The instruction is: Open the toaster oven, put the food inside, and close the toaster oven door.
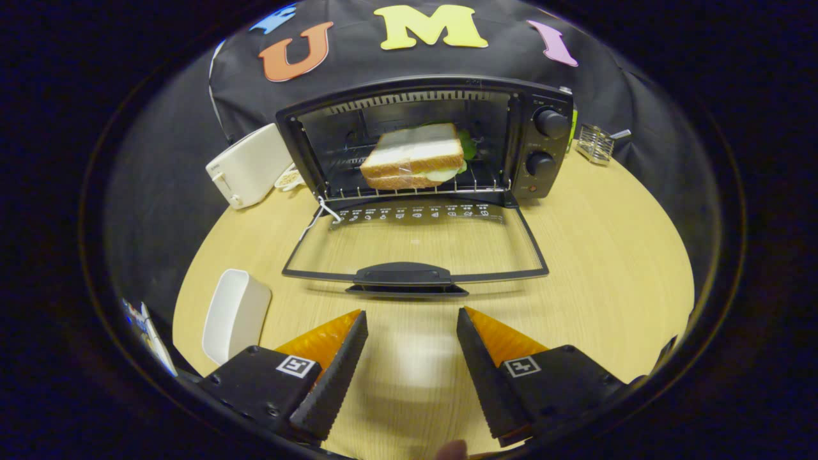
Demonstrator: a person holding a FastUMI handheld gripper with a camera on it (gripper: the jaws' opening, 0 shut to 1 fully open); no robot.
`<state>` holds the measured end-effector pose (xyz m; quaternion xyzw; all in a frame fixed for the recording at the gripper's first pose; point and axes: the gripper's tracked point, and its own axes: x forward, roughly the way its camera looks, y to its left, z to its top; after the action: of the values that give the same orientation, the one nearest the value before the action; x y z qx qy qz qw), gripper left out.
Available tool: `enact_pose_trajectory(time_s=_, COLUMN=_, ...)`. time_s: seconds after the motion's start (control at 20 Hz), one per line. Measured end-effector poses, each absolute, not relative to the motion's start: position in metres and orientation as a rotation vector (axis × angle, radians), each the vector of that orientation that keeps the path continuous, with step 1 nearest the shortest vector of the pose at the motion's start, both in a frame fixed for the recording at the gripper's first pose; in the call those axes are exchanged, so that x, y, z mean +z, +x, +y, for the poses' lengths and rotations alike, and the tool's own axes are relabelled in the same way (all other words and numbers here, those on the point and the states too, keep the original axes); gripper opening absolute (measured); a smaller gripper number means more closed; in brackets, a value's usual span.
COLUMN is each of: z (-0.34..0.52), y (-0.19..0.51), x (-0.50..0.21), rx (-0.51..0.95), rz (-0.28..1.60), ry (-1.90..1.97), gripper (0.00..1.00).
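The gripper (412, 322) is hovering low over the round, pale wood-grain table (607, 268), its ridged, wedge-shaped fingers (339, 377) spread apart and holding nothing. Just ahead of them, the glass door (415, 246) of the black metal toaster oven (543, 128) is lying folded down flat, its dark handle (404, 275) nearest the fingertips. Beyond it, the sandwich (414, 156) is sitting on the wire rack inside. A white rounded dish (235, 313) is lying beside the left finger.

White symbols along the toaster oven door (415, 246) too small to read, square coded markers on the open, empty gripper (412, 326), nothing else legible
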<state>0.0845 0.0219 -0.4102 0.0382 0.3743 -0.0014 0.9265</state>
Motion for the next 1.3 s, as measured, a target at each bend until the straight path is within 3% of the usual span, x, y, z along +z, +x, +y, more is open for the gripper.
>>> enact_pose_trajectory(time_s=0.65, z=0.018, y=0.098, x=-0.413, rx=-0.042, rz=0.781, ry=0.112, gripper=0.92)
enact_pose_trajectory(time_s=1.3, z=0.028, y=0.159, x=-0.184, rx=0.026, rz=0.36, ry=0.051, gripper=0.92)
